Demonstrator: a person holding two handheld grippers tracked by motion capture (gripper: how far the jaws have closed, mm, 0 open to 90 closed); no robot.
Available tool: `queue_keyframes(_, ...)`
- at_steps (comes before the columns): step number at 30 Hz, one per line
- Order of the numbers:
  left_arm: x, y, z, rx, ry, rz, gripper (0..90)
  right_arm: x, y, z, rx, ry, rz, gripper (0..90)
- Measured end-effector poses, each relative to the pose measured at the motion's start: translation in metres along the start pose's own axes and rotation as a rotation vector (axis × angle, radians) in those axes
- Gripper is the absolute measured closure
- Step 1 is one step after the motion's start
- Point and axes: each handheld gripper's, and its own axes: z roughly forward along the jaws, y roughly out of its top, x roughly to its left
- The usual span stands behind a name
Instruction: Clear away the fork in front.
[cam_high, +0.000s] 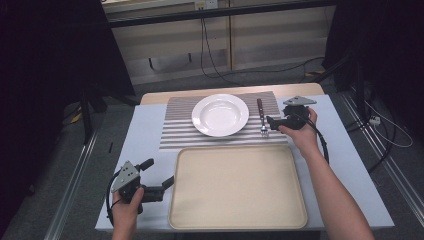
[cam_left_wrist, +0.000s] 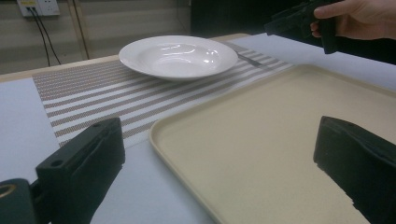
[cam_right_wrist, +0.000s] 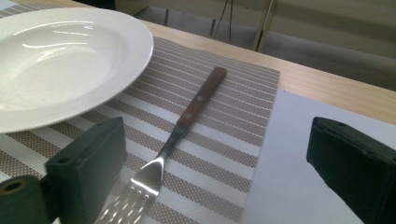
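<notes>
The silver fork with a brown wooden handle (cam_right_wrist: 187, 130) lies flat on the brown-and-white striped placemat (cam_high: 175, 131), just right of the round white ceramic plate (cam_high: 220, 114), tines toward the near side. The right gripper (cam_high: 270, 121) hovers by the tines, jaws wide apart, holding nothing. The left gripper (cam_high: 160, 176), also wide open and empty, sits at the left edge of the beige plastic tray (cam_high: 237, 187) nearer the person.

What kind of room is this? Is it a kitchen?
Probably not a kitchen, more likely a lab or workshop: one small table laid with a plate and tray, loose cables on the floor, dark curtains around.
</notes>
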Motion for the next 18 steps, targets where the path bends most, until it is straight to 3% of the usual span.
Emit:
queue_keyframes(3,0.000,0.000,0.000,-0.004,0.000,-0.006,2.2,0.001,0.001,0.004,0.008,0.015,0.002,7.3)
queue_keyframes(8,-0.001,0.001,-0.002,-0.014,0.003,-0.005,2.2,0.008,0.007,0.019,0.023,0.066,0.010,25.5)
queue_keyframes(12,-0.003,0.000,-0.001,-0.011,-0.003,-0.003,2.2,0.011,0.011,0.029,0.067,0.084,-0.012,37.3)
queue_keyframes(18,-0.003,0.000,0.000,-0.009,0.002,-0.003,2.3,0.013,0.012,0.048,0.125,0.071,-0.010,52.2)
